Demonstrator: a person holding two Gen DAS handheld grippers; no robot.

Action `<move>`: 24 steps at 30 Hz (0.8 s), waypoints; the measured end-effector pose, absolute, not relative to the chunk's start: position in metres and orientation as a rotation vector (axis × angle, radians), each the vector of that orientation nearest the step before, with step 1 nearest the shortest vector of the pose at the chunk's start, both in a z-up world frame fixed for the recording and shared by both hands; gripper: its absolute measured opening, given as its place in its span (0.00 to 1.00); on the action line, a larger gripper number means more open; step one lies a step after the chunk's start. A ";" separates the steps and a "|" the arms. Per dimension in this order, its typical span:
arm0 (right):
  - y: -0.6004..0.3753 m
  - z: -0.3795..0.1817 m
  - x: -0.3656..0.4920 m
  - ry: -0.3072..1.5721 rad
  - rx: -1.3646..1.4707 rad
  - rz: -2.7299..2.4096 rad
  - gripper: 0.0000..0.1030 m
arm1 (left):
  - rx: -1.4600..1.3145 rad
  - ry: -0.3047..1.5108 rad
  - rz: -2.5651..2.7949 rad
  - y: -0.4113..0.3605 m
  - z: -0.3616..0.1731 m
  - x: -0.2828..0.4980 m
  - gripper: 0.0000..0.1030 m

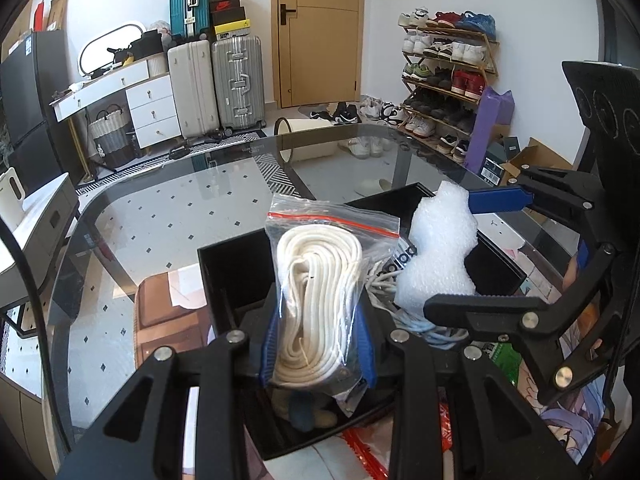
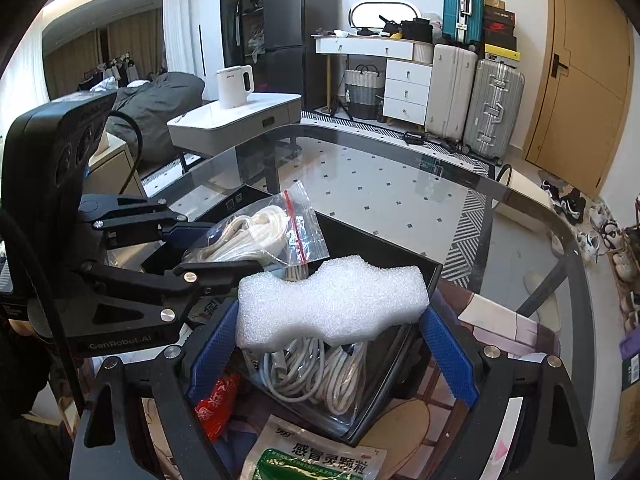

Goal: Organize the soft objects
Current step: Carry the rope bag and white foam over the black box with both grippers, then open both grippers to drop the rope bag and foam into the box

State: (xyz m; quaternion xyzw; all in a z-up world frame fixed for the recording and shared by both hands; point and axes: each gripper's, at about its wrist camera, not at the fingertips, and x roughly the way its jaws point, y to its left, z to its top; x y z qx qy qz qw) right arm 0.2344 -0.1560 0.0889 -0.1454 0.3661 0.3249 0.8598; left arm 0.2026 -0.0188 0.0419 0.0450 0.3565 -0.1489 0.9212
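The left gripper (image 1: 316, 344) is clamped narrow on a zip bag (image 1: 320, 280) of coiled white rope, holding it upright above the black box (image 1: 224, 272) on the glass table (image 1: 160, 216). Just beside it, the right gripper (image 2: 332, 340) has its jaws set wide across a white foam block (image 2: 332, 304), the blue pads (image 2: 448, 352) touching its ends. Under the foam, grey cables (image 2: 320, 376) lie in the box. A green packet (image 2: 312, 460) and a red wrapper (image 2: 216, 404) sit on the table near the box.

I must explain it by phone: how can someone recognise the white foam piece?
Find the black box on the glass table. Above it the right gripper holds the white foam piece. Unlike the bagged rope beside it, it is a bare, wavy-edged, bubbly slab.
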 end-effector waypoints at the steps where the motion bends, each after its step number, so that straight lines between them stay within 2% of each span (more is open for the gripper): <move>1: -0.155 0.088 0.233 0.766 -0.315 0.689 0.88 | 0.094 0.734 -0.306 -0.019 0.041 0.204 0.30; 24: -0.138 0.080 0.251 0.823 -0.417 0.728 0.87 | 0.116 0.728 -0.316 -0.019 0.042 0.203 0.32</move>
